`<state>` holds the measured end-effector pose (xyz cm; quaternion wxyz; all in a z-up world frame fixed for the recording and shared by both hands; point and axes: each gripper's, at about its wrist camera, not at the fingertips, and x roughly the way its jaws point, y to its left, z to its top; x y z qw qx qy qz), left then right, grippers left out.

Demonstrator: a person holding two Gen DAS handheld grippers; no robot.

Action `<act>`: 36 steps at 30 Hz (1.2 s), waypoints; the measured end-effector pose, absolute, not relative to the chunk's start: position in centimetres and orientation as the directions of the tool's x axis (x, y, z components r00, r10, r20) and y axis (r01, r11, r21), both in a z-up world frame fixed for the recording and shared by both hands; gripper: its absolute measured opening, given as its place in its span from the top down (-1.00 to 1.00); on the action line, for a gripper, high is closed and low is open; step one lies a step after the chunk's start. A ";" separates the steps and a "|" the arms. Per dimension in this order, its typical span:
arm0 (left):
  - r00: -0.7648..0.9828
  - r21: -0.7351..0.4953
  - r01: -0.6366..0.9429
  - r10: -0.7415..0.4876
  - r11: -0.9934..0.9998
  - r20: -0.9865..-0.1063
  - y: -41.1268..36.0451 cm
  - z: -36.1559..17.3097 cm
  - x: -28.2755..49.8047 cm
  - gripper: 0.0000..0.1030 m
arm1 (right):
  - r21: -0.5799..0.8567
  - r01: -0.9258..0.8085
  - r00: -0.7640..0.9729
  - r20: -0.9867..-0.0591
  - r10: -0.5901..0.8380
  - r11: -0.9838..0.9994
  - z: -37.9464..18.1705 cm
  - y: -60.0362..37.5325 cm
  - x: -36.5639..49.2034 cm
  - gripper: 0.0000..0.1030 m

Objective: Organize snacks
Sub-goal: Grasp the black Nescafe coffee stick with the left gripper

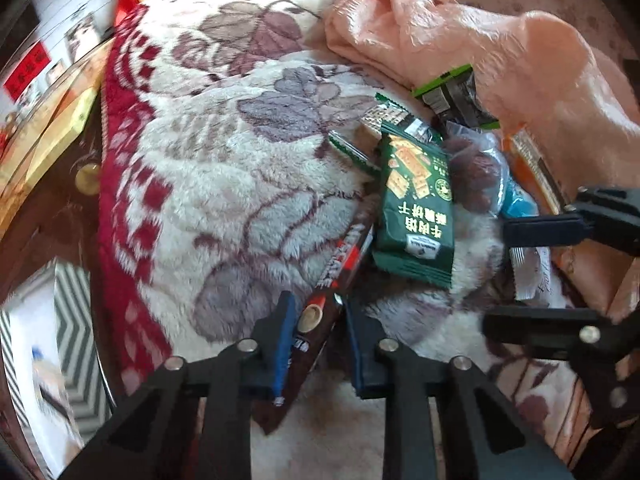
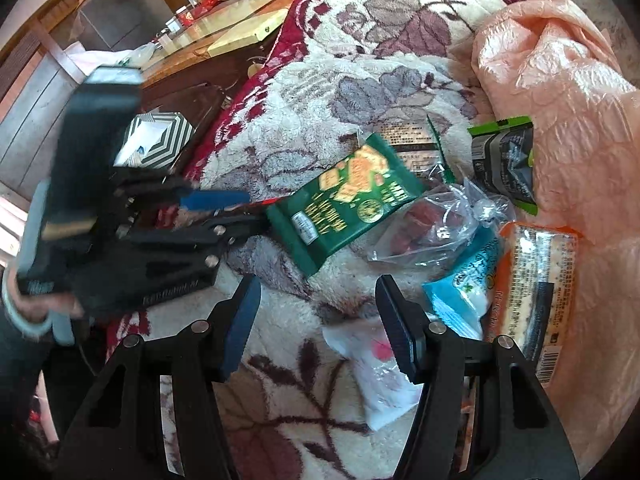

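My left gripper (image 1: 318, 312) is shut on a long dark brown wafer-roll packet (image 1: 320, 320) that lies slanted on the fluffy blanket (image 1: 224, 184). Beyond it lies a dark green cracker packet (image 1: 416, 208), also in the right wrist view (image 2: 344, 204). A clear bag of red candies (image 2: 432, 224), a black and green pouch (image 2: 504, 164), a blue packet (image 2: 464, 292), an orange-edged packet (image 2: 536, 288) and a white packet (image 2: 380, 372) lie around my right gripper (image 2: 316, 312), which is open and empty above the blanket. The left gripper also shows in the right wrist view (image 2: 240, 208).
A crumpled peach plastic bag (image 2: 560, 92) lies to the right of the snacks. A dark wooden table (image 2: 188, 92) with a striped box (image 2: 156, 140) stands to the left of the blanket. A yellow board (image 2: 244, 32) lies on a glass top farther back.
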<state>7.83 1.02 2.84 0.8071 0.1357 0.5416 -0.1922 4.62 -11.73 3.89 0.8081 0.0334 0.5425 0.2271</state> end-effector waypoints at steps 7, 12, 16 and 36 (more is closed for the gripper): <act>0.298 -0.126 0.357 -0.241 0.926 -0.924 3.3 3.4 5.7 0.56 | 0.344 -0.270 0.275 -0.868 0.414 0.899 2.8 -11.1 6.0 -0.16; 0.355 -0.062 0.326 -0.183 0.943 -0.917 3.2 3.9 5.8 0.47 | 0.349 -0.229 0.281 -0.870 0.405 0.909 2.4 -11.5 6.9 -0.16; 0.337 -0.094 0.322 -0.207 0.942 -0.918 2.7 3.7 7.3 -0.13 | 0.322 -0.206 0.283 -0.884 0.371 0.924 2.0 -12.3 7.2 -0.16; 0.338 -0.083 0.156 -0.133 0.984 -0.932 4.4 2.9 8.7 0.38 | 0.277 -0.180 0.324 -0.889 0.323 0.944 2.1 -10.4 10.2 -0.16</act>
